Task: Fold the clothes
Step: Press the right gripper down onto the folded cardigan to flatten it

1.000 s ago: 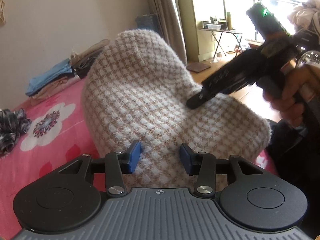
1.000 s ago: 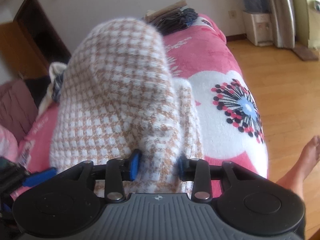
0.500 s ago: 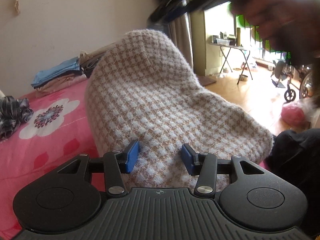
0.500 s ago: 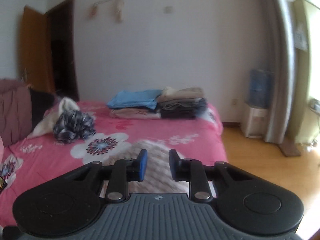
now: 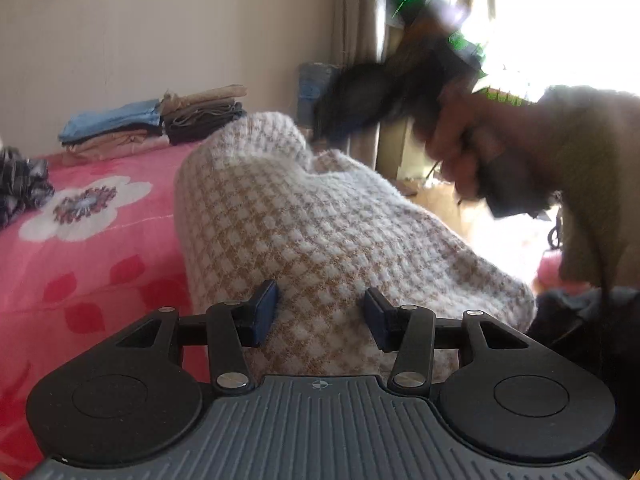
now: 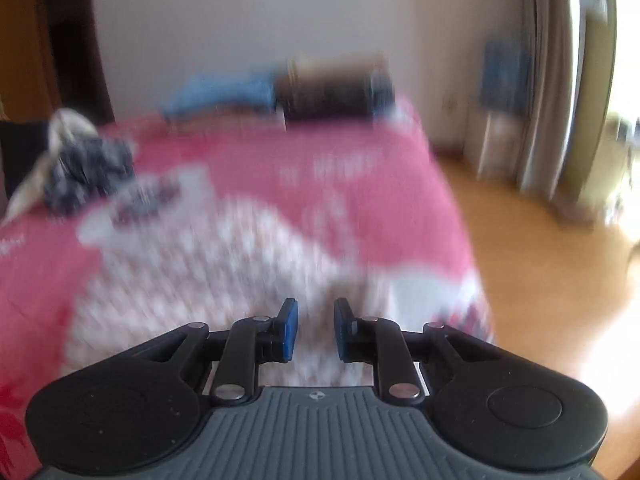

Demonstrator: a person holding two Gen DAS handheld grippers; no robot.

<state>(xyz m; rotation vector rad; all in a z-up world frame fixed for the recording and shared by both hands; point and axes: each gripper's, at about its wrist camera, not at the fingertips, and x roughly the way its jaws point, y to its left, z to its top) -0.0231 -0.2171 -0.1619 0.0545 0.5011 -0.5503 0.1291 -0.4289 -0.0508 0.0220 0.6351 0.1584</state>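
The right gripper [image 6: 316, 330] has let go of the sweater [image 5: 320, 232] (jaws closing, empty); the left gripper [image 5: 320, 316] still clamps its hem, so that fold looks laid.

1. Plain pale wall [image 5: 160, 40] behind the bed [image 5: 80, 264], which has a pink floral cover.
2. Wood floor [image 6: 540, 264], glossy.
3. Grey curtain [image 6: 552, 80] on the right; the window [image 5: 540, 20] beside it is blown out by daylight.
4. Dark doorway [image 6: 68, 40] far left.
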